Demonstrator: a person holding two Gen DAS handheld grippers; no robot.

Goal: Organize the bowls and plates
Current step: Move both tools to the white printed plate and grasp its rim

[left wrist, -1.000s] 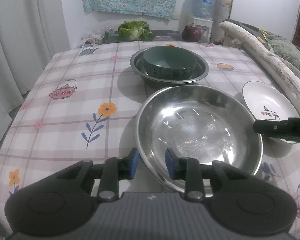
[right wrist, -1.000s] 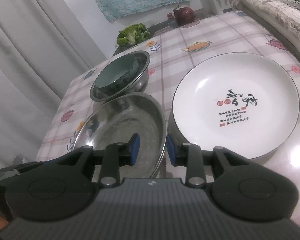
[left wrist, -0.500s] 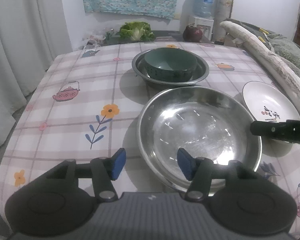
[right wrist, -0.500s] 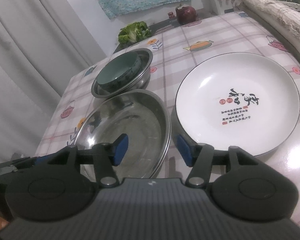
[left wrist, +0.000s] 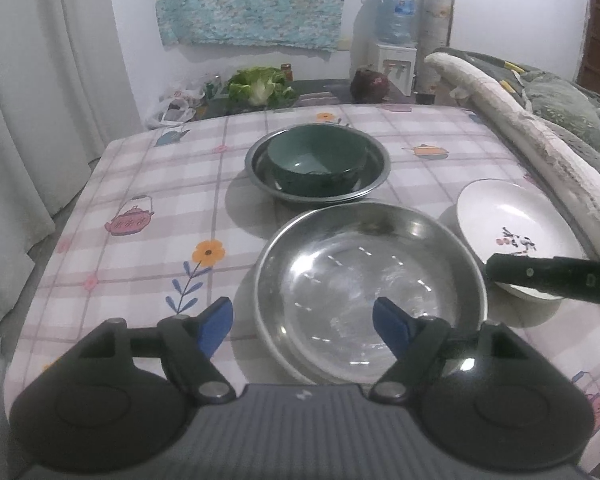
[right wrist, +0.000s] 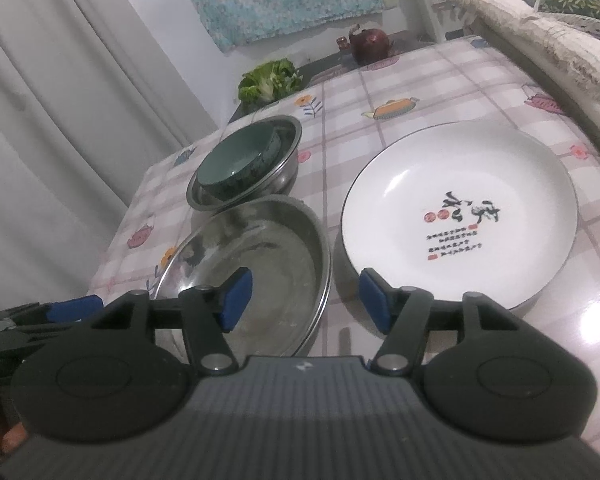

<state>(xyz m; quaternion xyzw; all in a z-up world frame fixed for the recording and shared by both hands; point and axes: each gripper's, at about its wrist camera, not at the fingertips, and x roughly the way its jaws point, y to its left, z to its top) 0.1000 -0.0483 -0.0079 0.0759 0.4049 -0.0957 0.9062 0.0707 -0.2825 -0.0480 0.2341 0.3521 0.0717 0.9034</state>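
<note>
A large steel basin [left wrist: 368, 292] [right wrist: 256, 264] rests on the checked tablecloth. Behind it a dark green bowl [left wrist: 316, 160] [right wrist: 236, 168] sits inside a smaller steel bowl [left wrist: 382, 160] [right wrist: 288, 136]. A white plate with red and black writing [left wrist: 512, 232] [right wrist: 460, 208] lies to the right. My left gripper [left wrist: 304, 320] hovers over the basin's near left rim with its jaws opening; the pads touch nothing. My right gripper [right wrist: 306, 298] straddles the basin's right rim beside the plate, jaws also opening and clear of the metal.
Lettuce [left wrist: 260, 86] and a dark red round pot [left wrist: 370, 84] stand on a low shelf behind the table. Pale curtains [left wrist: 40, 100] hang on the left. Rolled bedding [left wrist: 532, 152] lines the table's right edge. A water dispenser [left wrist: 396, 40] stands by the back wall.
Both grippers' jaws have spread apart from a narrow gap at the basin's rim. The left gripper has lifted slightly. The basin stays where it was on the table.
</note>
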